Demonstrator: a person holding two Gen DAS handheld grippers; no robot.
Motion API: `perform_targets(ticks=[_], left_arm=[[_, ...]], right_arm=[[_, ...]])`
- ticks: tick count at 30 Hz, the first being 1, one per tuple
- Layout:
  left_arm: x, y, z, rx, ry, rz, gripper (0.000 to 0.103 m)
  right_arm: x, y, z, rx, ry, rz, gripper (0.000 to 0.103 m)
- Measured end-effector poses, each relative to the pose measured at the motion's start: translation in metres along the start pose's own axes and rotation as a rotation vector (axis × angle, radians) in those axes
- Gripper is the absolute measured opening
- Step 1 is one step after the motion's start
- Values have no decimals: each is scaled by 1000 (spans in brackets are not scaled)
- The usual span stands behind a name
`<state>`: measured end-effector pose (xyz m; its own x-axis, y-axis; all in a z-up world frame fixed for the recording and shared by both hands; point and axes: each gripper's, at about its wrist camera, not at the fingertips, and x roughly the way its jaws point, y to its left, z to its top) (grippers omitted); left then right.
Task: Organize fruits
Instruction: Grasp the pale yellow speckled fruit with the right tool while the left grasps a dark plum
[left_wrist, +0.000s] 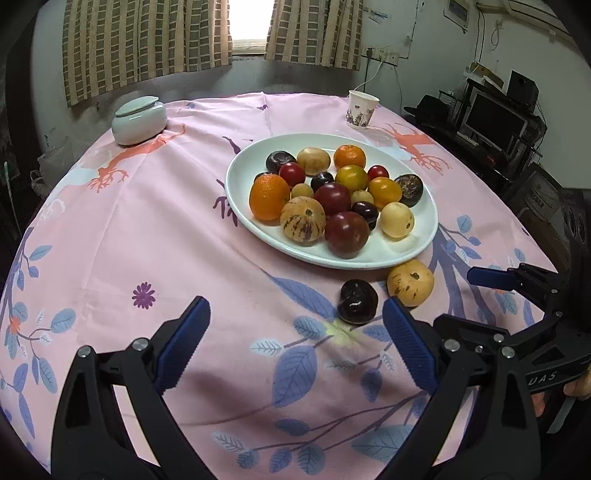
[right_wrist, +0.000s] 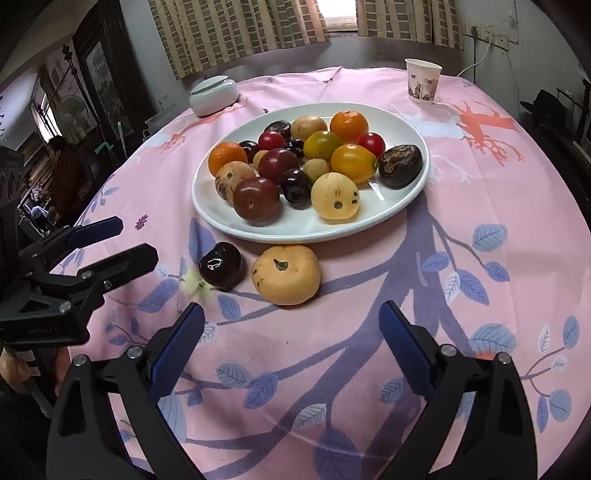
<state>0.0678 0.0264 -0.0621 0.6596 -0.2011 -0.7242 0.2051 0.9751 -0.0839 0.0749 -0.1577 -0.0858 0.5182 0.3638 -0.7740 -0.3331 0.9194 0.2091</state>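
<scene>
A big white plate (right_wrist: 413, 184) sits on the pink tablecloth (right_wrist: 369, 314). It is full of fruit. There are two oranges, two yellow tomatoes, two small red tomatoes and two big dark red ones. There are three big pale fruits and two tiny pale ones. There are also some dark plums and dark brown fruits, partly hidden, so I cannot count them.

Two fruits lie off the plate, just beside its near edge: one dark plum (right_wrist: 221, 266) and one tan fruit (right_wrist: 286, 275). They lie close together.

The left gripper (left_wrist: 295, 328) has its jaws wide apart and holds nothing. The right gripper (right_wrist: 291, 332) is wide apart and empty too.

One paper cup (right_wrist: 422, 82) and one lidded white jar (right_wrist: 213, 94) stand far back.
</scene>
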Motion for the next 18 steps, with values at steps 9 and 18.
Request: perform_targets(ticks=[9, 18], left_arm=[[6, -1, -5, 3, 31, -37, 96], [10, -16, -1, 38, 61, -19, 96]], right_arm=[[40, 4, 14, -35, 73, -52, 62], [24, 4, 4, -29, 86, -20, 47]])
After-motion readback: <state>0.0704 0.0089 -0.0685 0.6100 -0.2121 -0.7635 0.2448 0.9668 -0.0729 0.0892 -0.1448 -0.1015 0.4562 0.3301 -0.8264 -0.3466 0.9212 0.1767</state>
